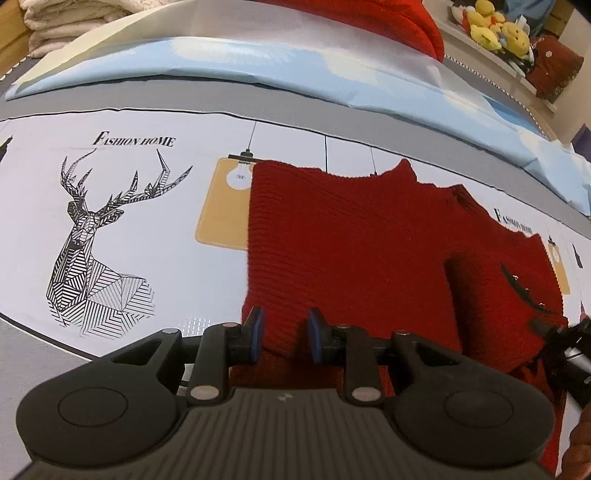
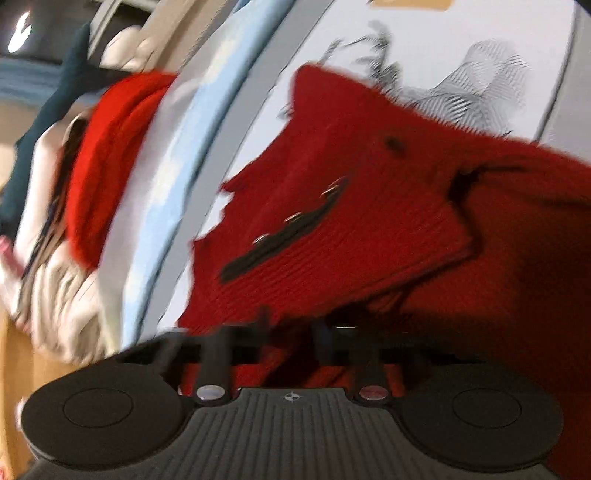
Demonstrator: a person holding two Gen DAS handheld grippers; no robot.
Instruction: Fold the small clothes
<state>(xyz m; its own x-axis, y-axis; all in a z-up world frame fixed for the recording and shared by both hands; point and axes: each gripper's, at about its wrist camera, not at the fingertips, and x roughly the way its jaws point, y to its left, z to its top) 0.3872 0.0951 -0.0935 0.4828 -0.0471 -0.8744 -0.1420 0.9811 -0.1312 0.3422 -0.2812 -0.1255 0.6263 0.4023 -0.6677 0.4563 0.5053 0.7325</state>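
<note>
One red sweater [image 1: 351, 240] lies spread on the printed sheet [image 1: 155, 236], its near hem between the left gripper [image 1: 284, 332] pads, which stand apart without pressing. The right gripper [image 2: 291, 332], blurred, is closed together at the sweater's edge. Bare sheet stretches left, around one deer print [image 1: 99, 247].

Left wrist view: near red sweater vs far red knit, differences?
The near red sweater lies spread on the printed cloth. The far red knit sits heaped on a pale blue-white sheet. The sweater shows a black studded strap; none is visible on the far knit. Both are red ribbed knit.
</note>
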